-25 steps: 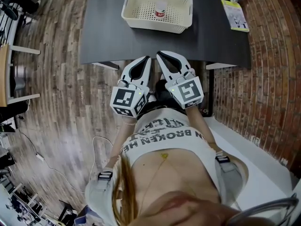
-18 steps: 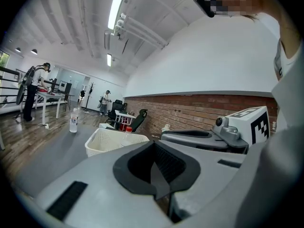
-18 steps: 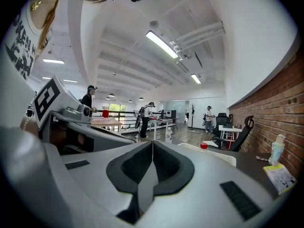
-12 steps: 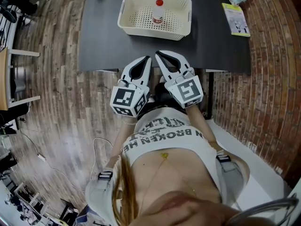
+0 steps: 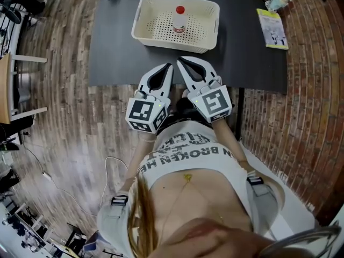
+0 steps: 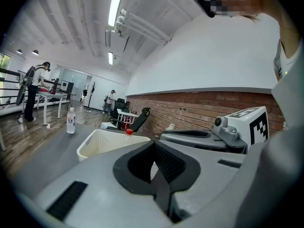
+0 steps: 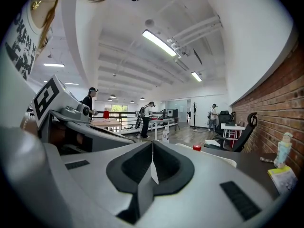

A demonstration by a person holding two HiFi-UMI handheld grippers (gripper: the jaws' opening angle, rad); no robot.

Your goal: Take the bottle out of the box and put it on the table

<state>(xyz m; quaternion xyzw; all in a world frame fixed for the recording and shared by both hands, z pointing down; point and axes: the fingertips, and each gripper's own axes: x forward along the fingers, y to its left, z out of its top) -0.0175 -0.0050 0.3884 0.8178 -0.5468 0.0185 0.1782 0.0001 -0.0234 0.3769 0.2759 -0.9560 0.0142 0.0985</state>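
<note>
Left gripper (image 5: 169,67) and right gripper (image 5: 181,62) jaws together, empty; bottle (image 5: 179,19) upright in box (image 5: 171,43)

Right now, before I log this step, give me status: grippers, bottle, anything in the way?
Both shut and empty, left gripper and right gripper. The bottle upright in the box on the table, untouched. Nothing between grippers and box.

We see a small clear plastic bottle with a red cap (image 5: 179,19) standing upright near the middle of a cream perforated plastic box (image 5: 172,43), which is open at the top. The box rests flat on a dark grey desk (image 5: 113,52).
</note>
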